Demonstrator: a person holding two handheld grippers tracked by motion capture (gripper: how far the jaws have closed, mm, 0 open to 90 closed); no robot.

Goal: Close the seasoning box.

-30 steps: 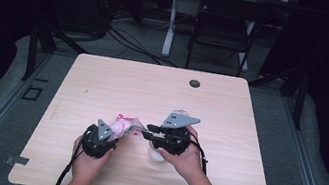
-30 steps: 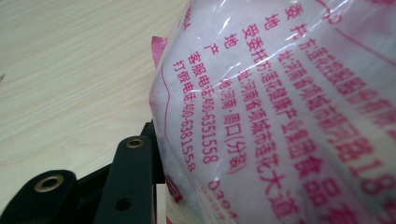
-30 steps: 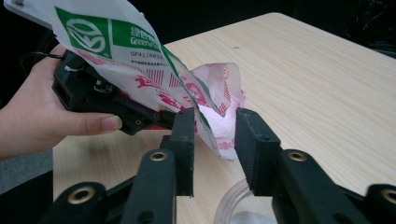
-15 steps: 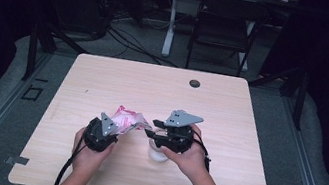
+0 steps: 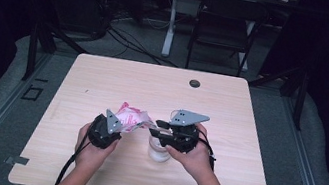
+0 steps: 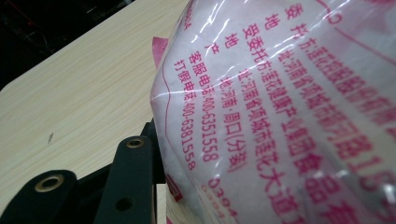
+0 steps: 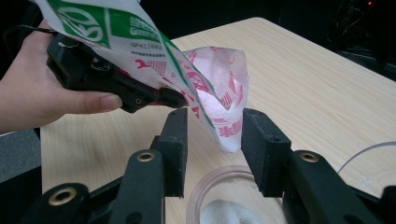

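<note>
Room: dark, with a folding chair [image 5: 224,29] and loose cables on the floor beyond the far edge of the table.
Surface: a pale wooden table [image 5: 104,77], with a small round black cap [image 5: 195,83] near its far edge.
Bag: a clear plastic bag [image 5: 132,116] printed in pink and green, part full of white powder, is held up off the table near its front middle. It tilts towards the person's right, its low corner hanging over the cup.
Bag up close: in the left gripper view the bag [image 6: 289,112] lies right against the camera, pink print on clear film with white contents behind.
Cup: a clear round cup [image 5: 159,149] stands on the table under the right gripper. In the right gripper view its rim [image 7: 210,184] shows just below the jaws, with white powder in the bottom.
Left gripper: the left gripper [image 5: 114,123] is closed on the bag's upper end, about half way in. In the right gripper view the left hand [image 7: 42,93] holds this gripper with the bag clamped in it.
Right gripper: the right gripper [image 7: 212,135] has its jaws apart on either side of the bag's low corner [image 7: 229,126]. They have just been closing a little. One pad is near or against the film; I cannot tell whether it presses.
Right hand: the right hand [image 5: 195,153] holds that gripper level over the cup.
</note>
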